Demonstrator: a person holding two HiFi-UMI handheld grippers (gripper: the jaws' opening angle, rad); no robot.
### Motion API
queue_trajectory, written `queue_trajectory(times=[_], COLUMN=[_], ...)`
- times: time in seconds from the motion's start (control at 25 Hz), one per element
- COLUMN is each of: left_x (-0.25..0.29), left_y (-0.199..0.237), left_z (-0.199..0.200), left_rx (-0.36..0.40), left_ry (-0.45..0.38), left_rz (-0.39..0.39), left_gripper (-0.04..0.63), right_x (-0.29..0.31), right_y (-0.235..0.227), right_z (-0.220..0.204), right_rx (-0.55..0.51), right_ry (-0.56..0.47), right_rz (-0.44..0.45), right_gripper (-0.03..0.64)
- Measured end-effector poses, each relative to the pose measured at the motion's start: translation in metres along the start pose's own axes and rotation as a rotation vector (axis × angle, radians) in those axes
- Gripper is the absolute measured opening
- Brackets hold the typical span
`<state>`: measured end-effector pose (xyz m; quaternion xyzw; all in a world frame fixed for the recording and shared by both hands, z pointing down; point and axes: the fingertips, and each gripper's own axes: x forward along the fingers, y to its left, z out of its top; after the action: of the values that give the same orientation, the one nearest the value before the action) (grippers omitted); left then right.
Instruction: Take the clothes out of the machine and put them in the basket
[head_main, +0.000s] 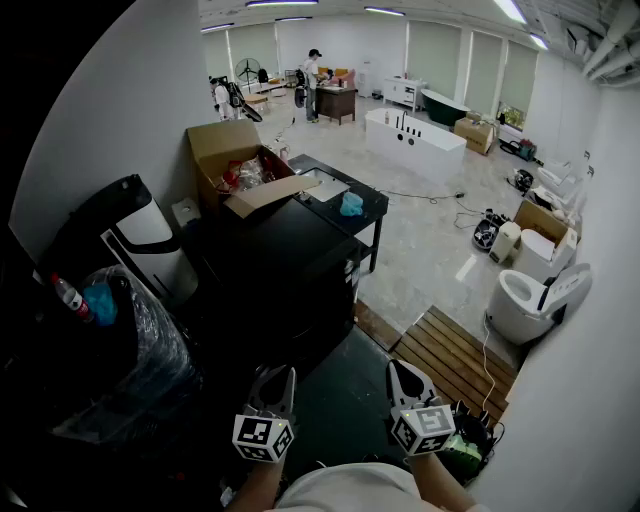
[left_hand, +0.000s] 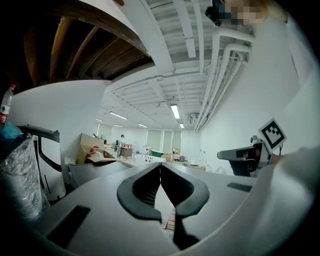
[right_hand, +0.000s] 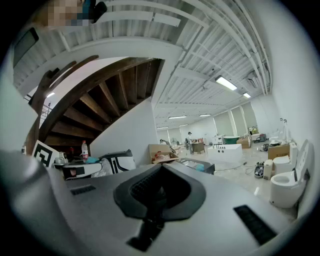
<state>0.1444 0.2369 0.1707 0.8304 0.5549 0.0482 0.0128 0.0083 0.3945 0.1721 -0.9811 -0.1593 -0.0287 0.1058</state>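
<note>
Left claw: the left claw (head_main: 274, 380) hangs low in front of the person, clenched tip to tip (left_hand: 160, 167), with nothing in it.
Right claw: the right claw (head_main: 400, 370) sits just beside it, clenched too (right_hand: 161, 172) and empty. Both point level, out into the room.
Machine: the big black boxy unit (head_main: 285, 275) straight ahead of both claws is my best guess. It's too dark to pick out a door.
Clothes: none in any view, so presumably all inside. I can't spot a basket either.
Step in hand: the approach, I'd say, with the task barely begun.
Doing it well: find the door first, then release one claw before reaching in. Bite deep into a bunch of fabric, not a loose edge. Draw it out slowly so nothing snags.
Pointing: the unit's long axis seems to run away from the person, toward the brown cardboard box (head_main: 235, 160). I can't tell which way its opening faces.
</note>
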Motion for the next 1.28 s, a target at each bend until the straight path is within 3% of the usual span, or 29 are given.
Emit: queue_trajectory(times=[0.68,1.12,1.28], left_x=[0.032,0.045,0.048], left_y=[-0.044,-0.051,-0.052], left_z=[0.011,0.008,0.007], left_rx=[0.008,0.016,0.017], left_ry=[0.001,0.015,0.019], left_rz=[0.077,0.099,0.099], left_gripper=[0.021,0.021,0.021], right_x=[0.003,0.009,0.012], right_y=[-0.059,-0.070,-0.069], right_z=[0.010,0.016,0.016], right_rx=[0.011,-0.055,-0.037], right_ry=[0.033,0.010,0.013], right_rz=[0.059,0.057,0.078], right_gripper=[0.008,0.012,0.117])
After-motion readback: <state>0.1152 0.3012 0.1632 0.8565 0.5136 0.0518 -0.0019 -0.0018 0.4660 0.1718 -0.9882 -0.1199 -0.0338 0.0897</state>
